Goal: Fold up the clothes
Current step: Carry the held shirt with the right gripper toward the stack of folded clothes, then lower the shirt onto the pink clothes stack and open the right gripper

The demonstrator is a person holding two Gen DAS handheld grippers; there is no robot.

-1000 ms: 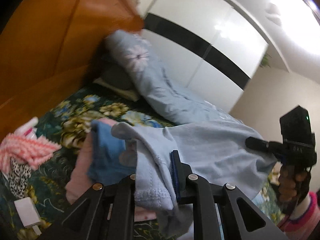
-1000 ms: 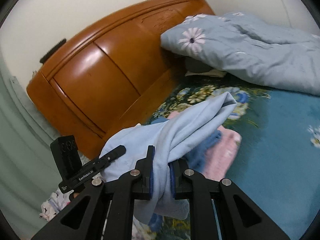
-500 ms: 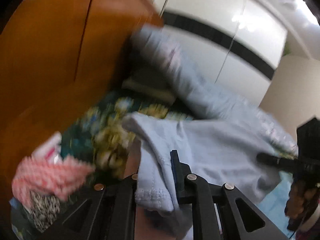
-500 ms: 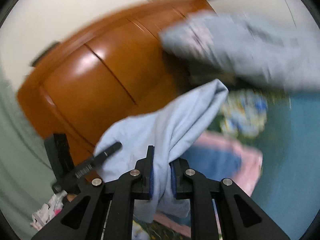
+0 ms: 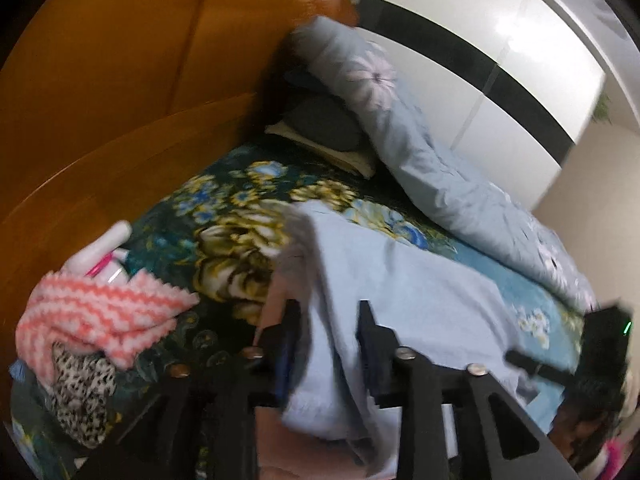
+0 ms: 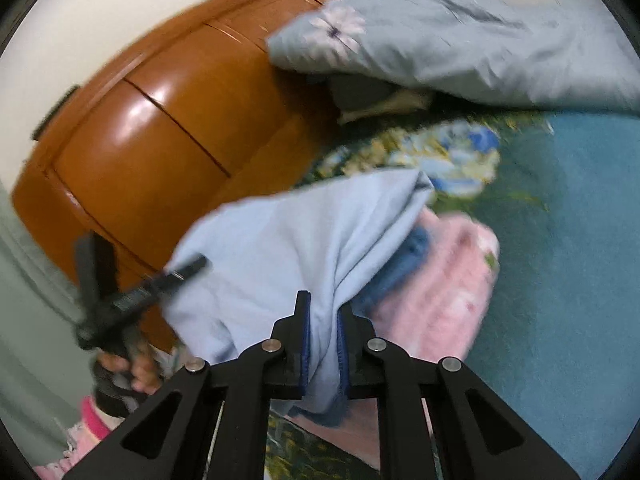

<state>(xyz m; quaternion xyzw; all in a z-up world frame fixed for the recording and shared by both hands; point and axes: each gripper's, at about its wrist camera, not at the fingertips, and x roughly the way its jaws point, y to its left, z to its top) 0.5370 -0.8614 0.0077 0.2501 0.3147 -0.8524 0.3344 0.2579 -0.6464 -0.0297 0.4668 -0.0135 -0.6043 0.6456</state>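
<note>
A light blue garment (image 5: pixel 400 280) hangs stretched between my two grippers above the bed; it also shows in the right wrist view (image 6: pixel 288 248). My left gripper (image 5: pixel 326 320) has its jaws parted, with the cloth draped loosely between them. My right gripper (image 6: pixel 323 312) is shut on a bunched edge of the light blue garment. Under the garment lies a pile with a pink folded cloth (image 6: pixel 440 280) and a darker blue cloth (image 6: pixel 404 256). The right gripper's body shows in the left wrist view (image 5: pixel 600 352), and the left one shows in the right wrist view (image 6: pixel 116 300).
The bed has a dark floral cover (image 5: pixel 224 216) and a teal part (image 6: pixel 560 240). A wooden headboard (image 6: pixel 160 132) stands behind. A pale blue duvet (image 5: pixel 432 160) lies along the far side. A pink-and-white zigzag cloth (image 5: pixel 100 312) and a leopard-print cloth (image 5: pixel 80 392) lie at the left.
The left gripper's jaws have opened around the cloth. Both grippers have carried the garment down and forward over the pile, and the darker blue cloth is now covered in the left wrist view.
</note>
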